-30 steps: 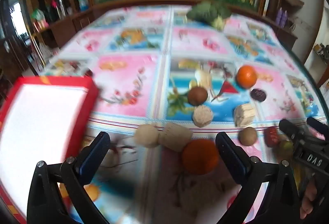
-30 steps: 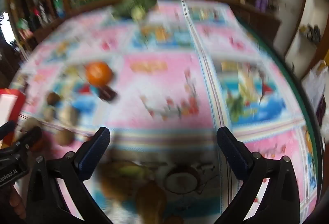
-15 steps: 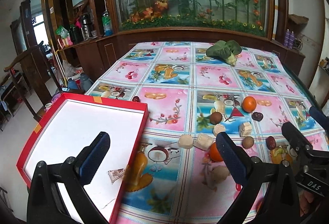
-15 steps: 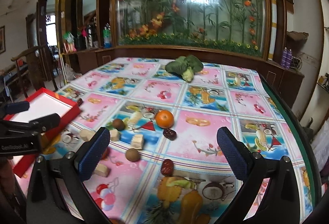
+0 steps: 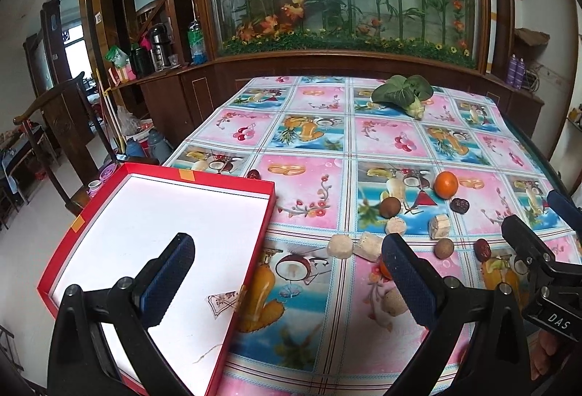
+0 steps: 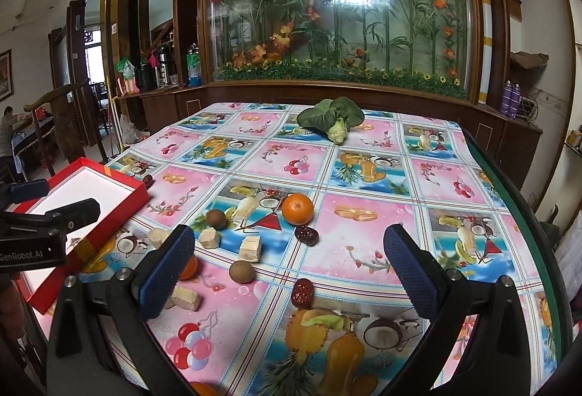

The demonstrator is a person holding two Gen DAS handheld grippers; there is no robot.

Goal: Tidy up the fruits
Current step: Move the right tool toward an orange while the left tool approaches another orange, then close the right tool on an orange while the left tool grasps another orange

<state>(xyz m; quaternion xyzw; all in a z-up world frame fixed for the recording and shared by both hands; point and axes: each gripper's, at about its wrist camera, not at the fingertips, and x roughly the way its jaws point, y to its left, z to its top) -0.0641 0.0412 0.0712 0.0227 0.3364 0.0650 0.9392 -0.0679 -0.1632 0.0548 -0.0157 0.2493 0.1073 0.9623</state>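
A red tray (image 5: pixel 225 179) with a white floor lies at the table's left edge. My left gripper (image 5: pixel 287 243) hangs open above its right rim, holding nothing. Loose on the tablecloth to the right are an orange (image 5: pixel 446 184), two brown round fruits (image 5: pixel 390 207), two dark red dates (image 5: pixel 482 247) and several beige chunks (image 5: pixel 340 245). A second orange (image 5: pixel 383 268) is half hidden behind my left gripper's right finger. My right gripper (image 6: pixel 290 232) is open and empty above the near table, with the orange (image 6: pixel 297 209) and a date (image 6: pixel 302 292) ahead of it.
A green leafy cabbage (image 6: pixel 333 119) lies at the far end of the table. A dark wooden cabinet with a glass flower display (image 6: pixel 327 14) stands behind. The table's green right edge (image 6: pixel 527 214) curves away. A wooden chair (image 5: pixel 47 127) stands at the left.
Both views have gone from blurred and close over the fruit to sharp and pulled back higher. The tray shows more fully. Both grippers stayed open and empty.
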